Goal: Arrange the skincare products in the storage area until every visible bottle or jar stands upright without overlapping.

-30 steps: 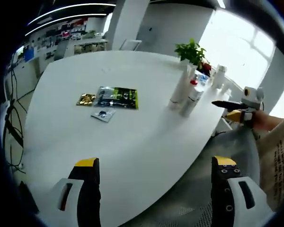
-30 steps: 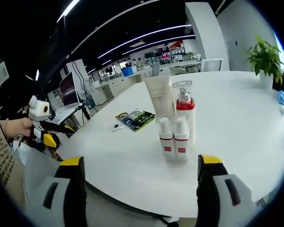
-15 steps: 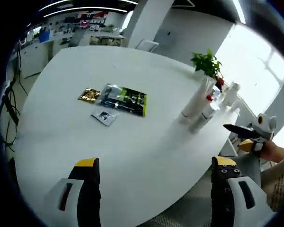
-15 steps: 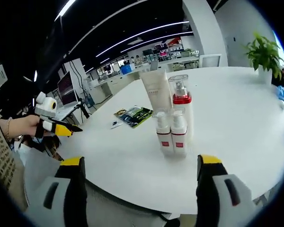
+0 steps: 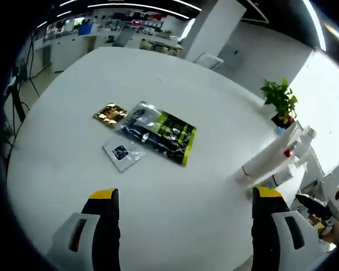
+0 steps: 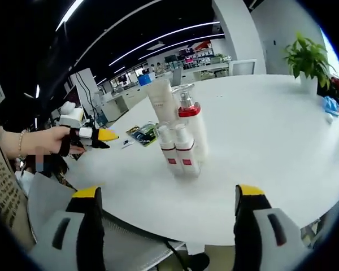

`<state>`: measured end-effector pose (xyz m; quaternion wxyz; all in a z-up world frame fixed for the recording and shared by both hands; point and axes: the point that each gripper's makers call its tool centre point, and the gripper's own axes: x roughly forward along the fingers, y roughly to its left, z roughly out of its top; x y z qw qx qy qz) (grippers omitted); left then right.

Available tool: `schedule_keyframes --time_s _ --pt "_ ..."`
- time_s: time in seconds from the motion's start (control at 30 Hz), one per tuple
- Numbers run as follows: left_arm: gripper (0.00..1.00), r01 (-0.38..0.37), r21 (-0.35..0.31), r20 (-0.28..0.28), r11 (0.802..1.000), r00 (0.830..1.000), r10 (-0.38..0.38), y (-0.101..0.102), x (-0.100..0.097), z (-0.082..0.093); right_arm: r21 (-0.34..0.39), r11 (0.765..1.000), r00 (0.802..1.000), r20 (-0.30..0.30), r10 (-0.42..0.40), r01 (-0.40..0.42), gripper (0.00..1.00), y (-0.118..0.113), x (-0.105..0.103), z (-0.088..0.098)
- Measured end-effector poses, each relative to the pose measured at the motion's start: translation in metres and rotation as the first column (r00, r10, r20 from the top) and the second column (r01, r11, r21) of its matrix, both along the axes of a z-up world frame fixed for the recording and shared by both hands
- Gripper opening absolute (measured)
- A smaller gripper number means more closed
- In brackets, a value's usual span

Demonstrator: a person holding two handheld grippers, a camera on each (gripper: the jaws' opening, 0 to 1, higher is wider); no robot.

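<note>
Four skincare products stand upright in a tight cluster on the white table (image 6: pixel 271 147): a white tube (image 6: pixel 163 100), a tall clear bottle with a red collar (image 6: pixel 192 124), and two small white bottles with red labels (image 6: pixel 168 150) (image 6: pixel 186 151) in front. In the left gripper view the tube (image 5: pixel 269 158) and the red-collared bottle (image 5: pixel 292 151) lean toward the right edge. My left gripper (image 5: pixel 186 226) is open above the table, short of the sachets; a hand holds the left gripper (image 6: pixel 95 135) left of the cluster. My right gripper (image 6: pixel 166 226) is open, off the table's near edge.
Flat sachets lie mid-table: a gold one (image 5: pixel 109 113), a green and black pack (image 5: pixel 161 132), a small silver one (image 5: pixel 123 152). A potted plant (image 6: pixel 305 53) and a blue item (image 6: pixel 330 105) sit at the far side. A grey chair back (image 6: pixel 51 197) is under the right gripper.
The left gripper has moved in over the table toward the sachets, which look larger now. In the right gripper view the bottle cluster has shifted left as that camera turned.
</note>
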<state>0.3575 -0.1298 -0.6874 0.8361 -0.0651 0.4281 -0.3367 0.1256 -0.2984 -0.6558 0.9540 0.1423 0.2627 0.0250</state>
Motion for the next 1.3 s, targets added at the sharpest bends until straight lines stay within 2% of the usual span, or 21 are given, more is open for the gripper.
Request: schedule_keyframes --time_s 0.07,0.17,0.33,0.4,0.43,0.5,0.6,0.7,0.77,1.03,1.17,1.23,1.27,1.3 --pt "0.97 -0.031 0.012 0.010 0.999 0.999 0.031 -0.011 0.011 -0.001 0.003 1.000 1.000 -0.006 -0.008 0.008 0.98 -0.006 -0.005 -0.002" --pt "0.97 -0.066 0.044 0.057 0.997 0.996 0.064 -0.027 0.031 -0.003 0.008 1.000 1.000 -0.013 -0.021 0.021 0.97 -0.016 -0.011 -0.003" --pt "0.97 -0.134 0.083 0.099 0.987 0.987 0.125 -0.045 0.061 -0.007 0.012 0.999 0.999 -0.027 -0.030 0.030 0.97 -0.028 -0.016 -0.007" --pt "0.97 -0.205 0.086 0.087 0.975 0.976 0.197 -0.047 0.073 -0.011 0.017 0.999 0.999 -0.031 -0.033 0.034 0.97 -0.029 -0.016 -0.008" --pt "0.97 -0.217 0.084 0.083 0.972 0.974 0.211 -0.048 0.075 -0.012 0.017 0.999 0.999 -0.034 -0.033 0.033 0.97 -0.031 -0.016 -0.009" --pt "0.97 -0.285 0.091 0.052 0.954 0.958 0.282 -0.050 0.084 -0.017 0.018 0.999 0.999 -0.039 -0.031 0.032 0.97 -0.034 -0.017 -0.010" --pt "0.95 -0.287 0.140 0.117 0.948 0.955 0.271 -0.057 0.097 -0.019 0.027 0.999 0.998 -0.048 -0.036 0.037 0.97 -0.039 -0.018 -0.014" --pt "0.95 -0.304 0.170 0.141 0.937 0.949 0.282 -0.064 0.106 -0.022 0.031 0.999 0.998 -0.057 -0.036 0.038 0.97 -0.042 -0.019 -0.016" --pt "0.94 -0.298 0.224 0.158 0.928 0.950 0.267 -0.064 0.113 -0.028 0.034 0.999 0.998 -0.059 -0.039 0.041 0.97 -0.044 -0.020 -0.017" --pt "0.90 -0.285 0.297 0.156 0.911 0.956 0.248 -0.066 0.129 -0.045 0.042 0.997 0.996 -0.074 -0.057 0.060 0.97 -0.050 -0.024 -0.020" --pt "0.85 -0.248 0.342 0.137 0.906 0.967 0.213 -0.061 0.125 -0.057 0.044 0.997 0.995 -0.079 -0.065 0.069 0.97 -0.051 -0.025 -0.021" --pt "0.81 -0.214 0.376 0.152 0.901 0.974 0.168 -0.057 0.123 -0.060 0.044 0.996 0.994 -0.080 -0.068 0.072 0.97 -0.050 -0.025 -0.021" --pt "0.81 -0.187 0.396 0.178 0.899 0.976 0.124 -0.056 0.124 -0.059 0.044 0.996 0.994 -0.080 -0.069 0.072 0.97 -0.049 -0.025 -0.021" --pt "0.81 -0.192 0.368 0.179 0.910 0.975 0.134 -0.059 0.124 -0.059 0.045 0.996 0.994 -0.080 -0.069 0.073 0.97 -0.049 -0.025 -0.021"
